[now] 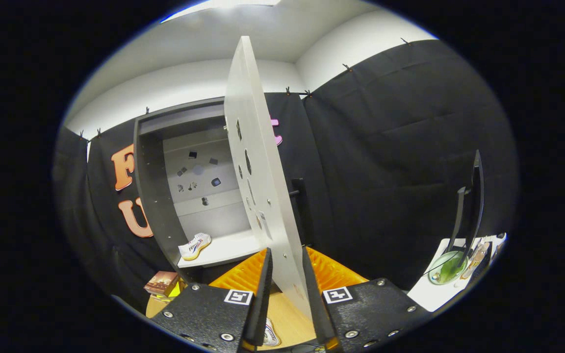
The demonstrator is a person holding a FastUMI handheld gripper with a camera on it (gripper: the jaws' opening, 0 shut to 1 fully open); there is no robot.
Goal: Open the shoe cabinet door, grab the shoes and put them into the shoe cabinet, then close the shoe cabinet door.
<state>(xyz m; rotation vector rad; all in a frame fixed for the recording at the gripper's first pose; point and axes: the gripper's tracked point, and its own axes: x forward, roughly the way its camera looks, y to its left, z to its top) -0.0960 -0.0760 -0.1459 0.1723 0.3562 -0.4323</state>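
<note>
The grey shoe cabinet (150, 196) stands ahead with its pale door (253, 147) swung open, seen edge-on and reaching toward me. My gripper (287, 252) straddles the door's lower free edge, one finger against each face, shut on it. A black handle (298, 193) sticks out from the door's outer side. One white shoe (194, 245) lies on the cabinet's white shelf (228, 250), left of the door. Part of another white shoe (270, 336) peeks out low between the fingers, on the wooden surface (287, 314).
A small brown box (162, 283) sits at the foot of the cabinet, on the left. To the right, a white table (427, 294) carries a dark monitor (471, 206) and a green glass dish (447, 267). Black cloth walls close in behind.
</note>
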